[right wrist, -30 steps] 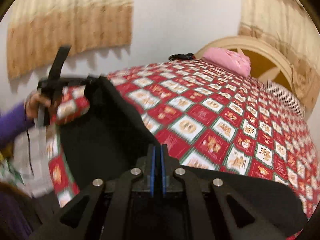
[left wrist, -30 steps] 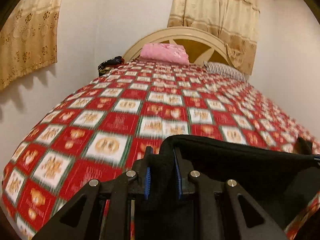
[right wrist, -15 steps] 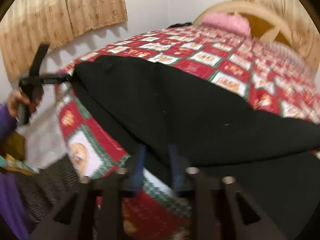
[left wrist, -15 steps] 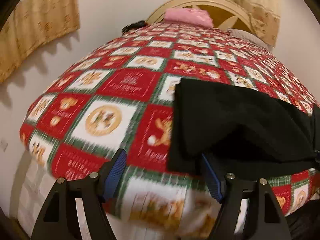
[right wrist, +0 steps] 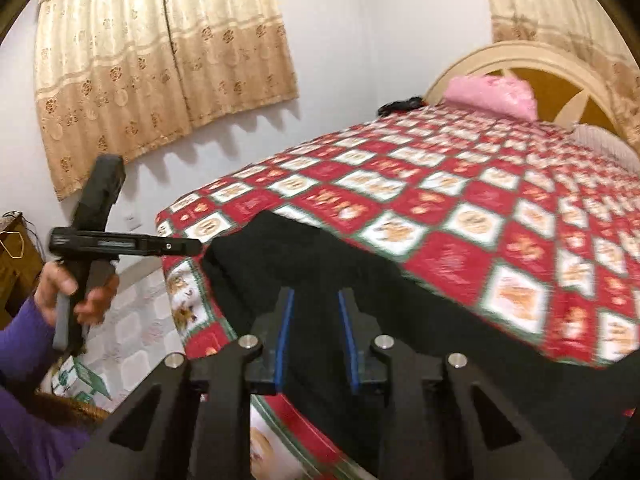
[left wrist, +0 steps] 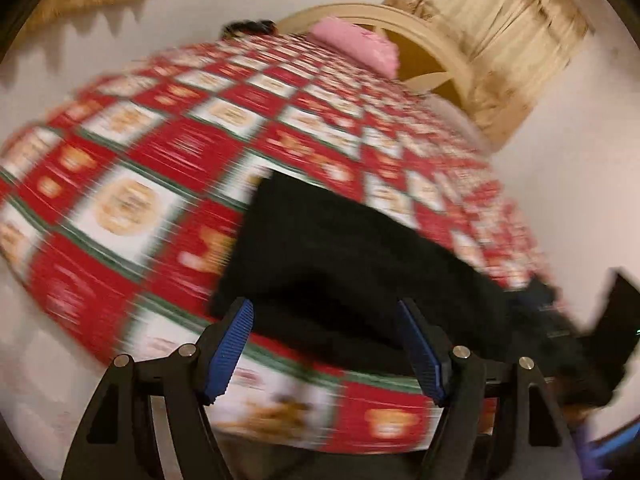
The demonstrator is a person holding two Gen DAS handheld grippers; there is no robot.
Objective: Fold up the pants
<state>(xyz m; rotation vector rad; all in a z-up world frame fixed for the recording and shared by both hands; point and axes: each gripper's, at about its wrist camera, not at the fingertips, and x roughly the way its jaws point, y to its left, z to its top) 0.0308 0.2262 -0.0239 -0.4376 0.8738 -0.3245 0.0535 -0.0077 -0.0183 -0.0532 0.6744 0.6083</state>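
Left tool [left wrist: 326, 344] spread wide and released, nothing pinched between the blue pads [left wrist: 230, 346] — black pants [left wrist: 360, 264] just ahead of it, lying at the near edge of the bed [right wrist: 460, 216]. Right tool [right wrist: 316, 338] narrowed, jaws just been closing, yet still apart with only dark cloth behind them, no grip visible. Pants laid down across the red checkered bedspread, seemingly doubled over once; any further fold and smoothing likely left. Too blurred to count layers.
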